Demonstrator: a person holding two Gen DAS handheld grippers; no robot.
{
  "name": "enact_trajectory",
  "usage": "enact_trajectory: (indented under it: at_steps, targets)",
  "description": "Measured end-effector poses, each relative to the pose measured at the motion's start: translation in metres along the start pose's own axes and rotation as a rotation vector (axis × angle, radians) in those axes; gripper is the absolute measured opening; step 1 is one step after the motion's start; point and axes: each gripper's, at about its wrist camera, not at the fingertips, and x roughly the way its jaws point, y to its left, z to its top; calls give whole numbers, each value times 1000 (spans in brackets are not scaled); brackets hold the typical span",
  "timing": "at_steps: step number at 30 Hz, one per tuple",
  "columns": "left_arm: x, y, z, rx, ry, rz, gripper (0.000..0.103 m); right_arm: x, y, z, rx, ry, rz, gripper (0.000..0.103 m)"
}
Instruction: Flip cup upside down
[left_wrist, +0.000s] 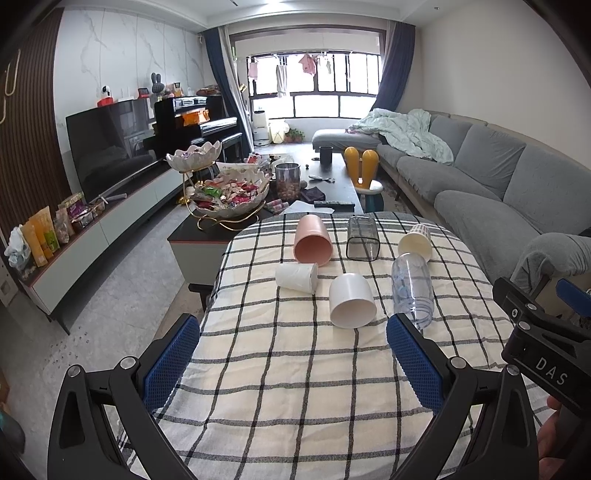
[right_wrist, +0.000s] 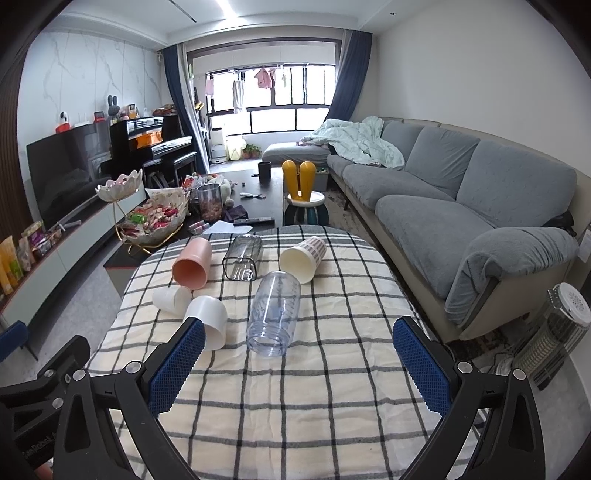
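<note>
Two hand-held tongs hover over the near end of a table draped in a cream cloth with a black grid check (left_wrist: 295, 387), both with blue-padded jaws spread wide and gripping nothing. Six cups lie on their sides ahead of them.

Left tongs (left_wrist: 293, 363): straight ahead, nearest the jaws, lies the wide white plastic cup (left_wrist: 351, 301), mouth turned toward the tongs. Beyond it to the left rests the small translucent white cup (left_wrist: 297, 277), and behind that the salmon-pink plastic cup (left_wrist: 313, 242). The right tongs' black frame enters at this view's right edge.

Right tongs (right_wrist: 299, 363): between and just beyond the jaws lies the clear ribbed plastic bottle-shaped cup (right_wrist: 275, 314), mouth nearest. Farther ahead sit the smoky square-sided transparent cup (right_wrist: 243, 258) and, to its right, the cream paper cup with a patterned outer wall (right_wrist: 303, 258).
</note>
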Motion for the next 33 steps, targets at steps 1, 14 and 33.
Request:
enact_trajectory:
  at_steps: [1,14,33]
  targets:
    - [0,1,0,-2,1,0,103,3,2,0,-3,4,1,102]
    - [35,27,29,-33,4,5,103,38,38,33,-62,10,33,102]
    - [118,77,71,-59,55,49,103,164,128,92,-141,185,118,102]
